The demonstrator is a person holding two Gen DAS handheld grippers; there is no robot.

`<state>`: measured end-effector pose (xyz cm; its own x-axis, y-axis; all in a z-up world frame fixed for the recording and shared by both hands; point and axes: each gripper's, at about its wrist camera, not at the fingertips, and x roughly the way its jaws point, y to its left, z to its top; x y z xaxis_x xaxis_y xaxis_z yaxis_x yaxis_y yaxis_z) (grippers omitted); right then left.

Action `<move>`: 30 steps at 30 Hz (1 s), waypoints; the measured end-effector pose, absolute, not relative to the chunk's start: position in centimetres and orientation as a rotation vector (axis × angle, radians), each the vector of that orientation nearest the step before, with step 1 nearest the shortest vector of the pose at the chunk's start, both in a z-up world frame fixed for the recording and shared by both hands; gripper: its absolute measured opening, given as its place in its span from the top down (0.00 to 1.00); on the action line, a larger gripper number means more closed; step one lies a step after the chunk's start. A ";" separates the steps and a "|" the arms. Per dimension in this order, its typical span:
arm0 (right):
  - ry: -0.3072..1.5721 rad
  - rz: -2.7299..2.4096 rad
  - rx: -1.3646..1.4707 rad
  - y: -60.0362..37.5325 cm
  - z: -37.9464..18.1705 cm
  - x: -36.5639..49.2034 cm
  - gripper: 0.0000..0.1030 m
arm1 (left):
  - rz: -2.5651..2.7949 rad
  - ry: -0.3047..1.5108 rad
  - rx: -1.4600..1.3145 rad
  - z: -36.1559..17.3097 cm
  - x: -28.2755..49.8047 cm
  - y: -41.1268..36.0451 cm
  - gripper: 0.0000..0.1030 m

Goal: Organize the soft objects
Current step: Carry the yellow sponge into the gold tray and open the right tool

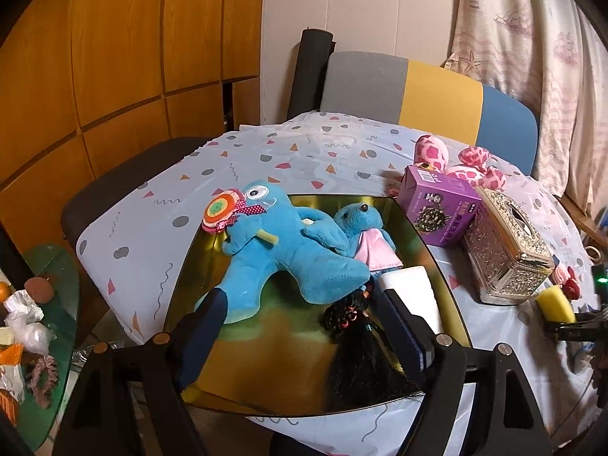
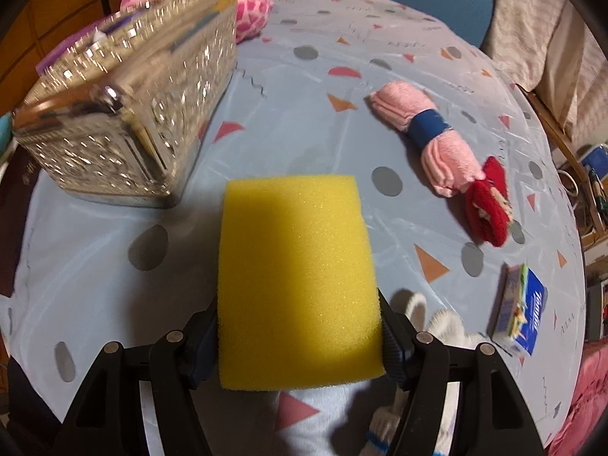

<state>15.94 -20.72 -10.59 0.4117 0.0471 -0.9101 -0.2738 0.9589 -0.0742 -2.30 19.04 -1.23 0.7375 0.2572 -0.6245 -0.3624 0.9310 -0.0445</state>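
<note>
A gold tray [image 1: 288, 376] holds a big blue plush [image 1: 281, 254], a small blue plush in a pink dress [image 1: 364, 231] and a black hair piece [image 1: 357, 342]. My left gripper [image 1: 300, 311] is open just above the tray, its fingers either side of the big plush's leg. My right gripper [image 2: 300, 326] is shut on a yellow sponge [image 2: 296, 281] and holds it above the table; the sponge also shows in the left wrist view [image 1: 556, 304]. A pink rolled towel [image 2: 421, 133], a red soft item [image 2: 488, 205] and a pink spotted plush [image 1: 463, 163] lie on the tablecloth.
A purple box [image 1: 440, 209] and a shiny silver tissue box [image 2: 125, 102] stand right of the tray. A small blue carton [image 2: 520, 311] and a white glove [image 2: 429, 319] lie near the right gripper. A chair [image 1: 429, 95] stands behind the table. A green side table [image 1: 57, 296] with clutter is at left.
</note>
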 end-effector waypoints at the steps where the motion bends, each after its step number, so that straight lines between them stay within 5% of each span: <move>1: 1.116 0.199 -0.210 -20.9 -10.1 15.7 0.32 | 0.343 0.658 -0.169 -1.3 -2.3 19.1 0.15; 16: 0.768 0.367 -0.084 -17.3 1.6 10.2 0.32 | 0.354 0.660 -0.179 -1.6 -2.4 19.1 0.04; 30: 0.834 0.755 -0.170 -1.5 1.3 7.9 0.32 | 0.386 0.646 -0.187 -1.7 -3.6 20.4 0.00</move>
